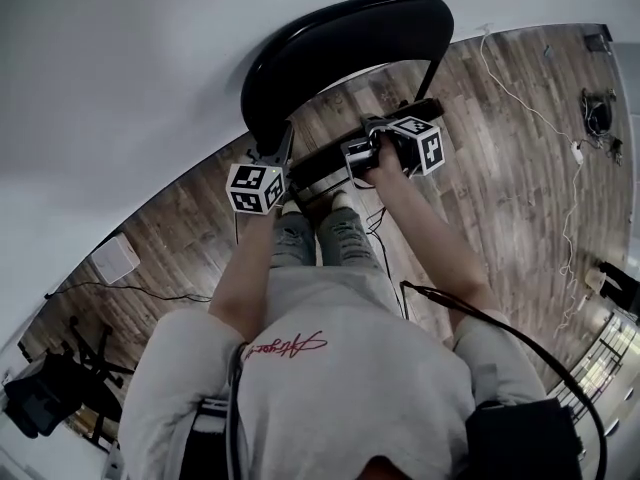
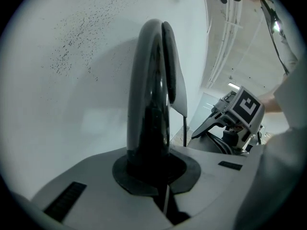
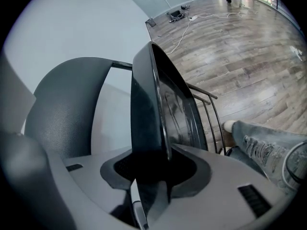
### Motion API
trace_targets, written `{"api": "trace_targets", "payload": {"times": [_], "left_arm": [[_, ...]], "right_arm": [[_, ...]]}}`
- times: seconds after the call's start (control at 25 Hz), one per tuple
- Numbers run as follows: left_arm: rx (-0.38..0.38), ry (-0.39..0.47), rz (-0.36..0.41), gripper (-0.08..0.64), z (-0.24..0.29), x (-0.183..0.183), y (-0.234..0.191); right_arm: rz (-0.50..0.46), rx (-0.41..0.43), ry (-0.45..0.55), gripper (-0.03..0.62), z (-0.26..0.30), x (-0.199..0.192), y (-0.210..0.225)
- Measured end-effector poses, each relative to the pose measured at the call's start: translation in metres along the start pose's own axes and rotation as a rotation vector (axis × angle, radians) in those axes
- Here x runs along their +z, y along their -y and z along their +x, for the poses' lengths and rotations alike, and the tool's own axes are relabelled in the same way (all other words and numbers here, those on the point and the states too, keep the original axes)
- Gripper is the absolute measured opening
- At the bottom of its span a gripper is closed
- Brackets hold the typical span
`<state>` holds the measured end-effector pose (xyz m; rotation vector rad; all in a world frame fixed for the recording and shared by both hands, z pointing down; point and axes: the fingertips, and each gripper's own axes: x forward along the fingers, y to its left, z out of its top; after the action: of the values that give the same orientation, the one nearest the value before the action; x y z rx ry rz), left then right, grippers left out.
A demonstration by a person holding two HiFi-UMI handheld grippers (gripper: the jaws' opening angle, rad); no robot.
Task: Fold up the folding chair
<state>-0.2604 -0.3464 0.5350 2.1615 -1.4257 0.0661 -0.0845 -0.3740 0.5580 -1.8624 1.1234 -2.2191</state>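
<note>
Chair: We see the black folding chair [image 1: 340, 43] with a curved plastic backrest standing on the brown wood-plank floor [image 1: 500, 178]. It is close to the pale wall [image 1: 120, 88] and just ahead of the person's jeans-clad legs [image 1: 320, 233].
Left gripper: The left gripper [image 1: 272, 158] is clenched on the side edge of the backrest [image 2: 151, 104], which rises edge-on out of its jaws.
Right gripper: The right gripper [image 1: 362, 153] has the glossy black seat panel [image 3: 158, 119] in its jaws. The panel's edge fills the gap, so we read this as a grasp.
Stage: We judge the fold half done, because the seat is tipped up while a gap to the backrest shows.
Risk, seat: If the right grip is shallow, the smooth panel could slip out and drop back open.
Risk, frame: With force put in only at two edges, the chair might twist, skid on the planks or knock the wall.
Risk, feet: The feet are near the thin metal frame rods [image 3: 211, 114], which could pinch or catch as they close.
Hidden: The chair legs and hinges are covered in the head view.
Unclear: We cannot tell how firmly the right pads press.
</note>
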Motion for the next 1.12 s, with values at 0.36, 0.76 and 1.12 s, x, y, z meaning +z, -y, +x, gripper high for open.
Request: {"api": "trace_targets", "payload": {"times": [0.36,0.76,1.12], "left_arm": [[-0.001,-0.013,0.015,0.015,0.0,0.003,0.003],[0.031,0.003,0.066,0.015,-0.012,0.03,-0.01],[0.024,0.047,0.085,0.015,-0.02,0.052,-0.009]], "right_arm": [[-0.002,0.01,0.005,0.167,0.001,0.0,-0.005],[0.002,0.003,0.006,0.166,0.013,-0.023,-0.042],[-0.044,0.023,0.008,0.144,0.009,-0.036,-0.067]]}}
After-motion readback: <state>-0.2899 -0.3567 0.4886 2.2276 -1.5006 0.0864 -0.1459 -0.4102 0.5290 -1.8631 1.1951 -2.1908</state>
